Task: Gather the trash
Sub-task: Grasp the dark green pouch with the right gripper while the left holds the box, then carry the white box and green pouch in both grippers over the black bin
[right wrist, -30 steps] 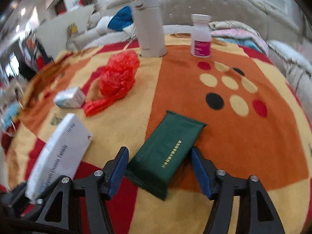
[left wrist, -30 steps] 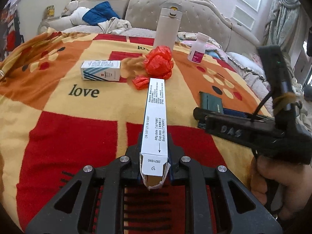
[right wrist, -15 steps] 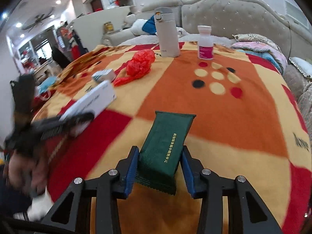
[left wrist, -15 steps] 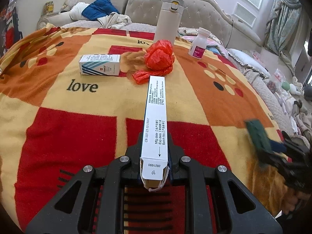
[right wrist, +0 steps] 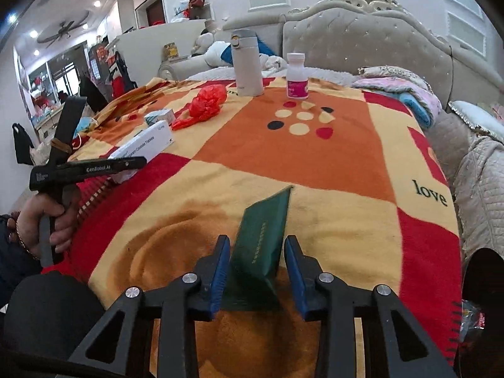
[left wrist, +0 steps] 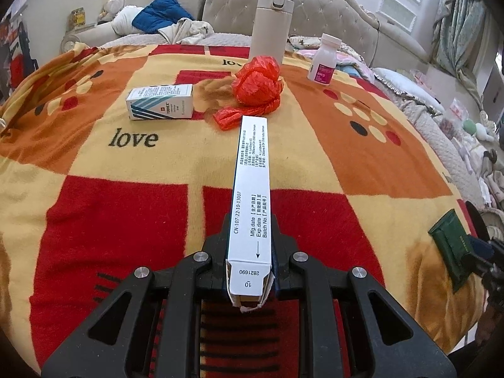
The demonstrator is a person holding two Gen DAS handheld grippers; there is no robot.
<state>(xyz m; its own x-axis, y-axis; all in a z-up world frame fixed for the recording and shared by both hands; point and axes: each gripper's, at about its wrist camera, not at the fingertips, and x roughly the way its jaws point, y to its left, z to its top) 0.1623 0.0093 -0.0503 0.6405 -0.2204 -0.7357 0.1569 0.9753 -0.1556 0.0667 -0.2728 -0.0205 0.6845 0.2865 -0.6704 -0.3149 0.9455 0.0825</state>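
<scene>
Here, patchwork "love" blanket (left wrist: 132,163) fronts probably a tufted sofa (right wrist: 362,47)

Blanket (left wrist: 94,220): red, orange, cream-yellow blocks; black "love" script at 9 o'clock; cluster of cream, black, red dots at 2 o'clock.
Long carton (left wrist: 251,195): white, black print.
Small box (left wrist: 160,101): white, blue-grey diagonal stripes.
Crumpled bag (left wrist: 258,85): bright red-orange.
Packet (right wrist: 261,245): dark green, faint gold lettering.
Flask (left wrist: 271,25): beige, yellow button on lid.
Bottle (left wrist: 326,60): white, magenta label.
Right gripper (right wrist: 256,271): black, blue pads.
Headboard (right wrist: 362,41) at 12 o'clock: grey, tufted.
</scene>
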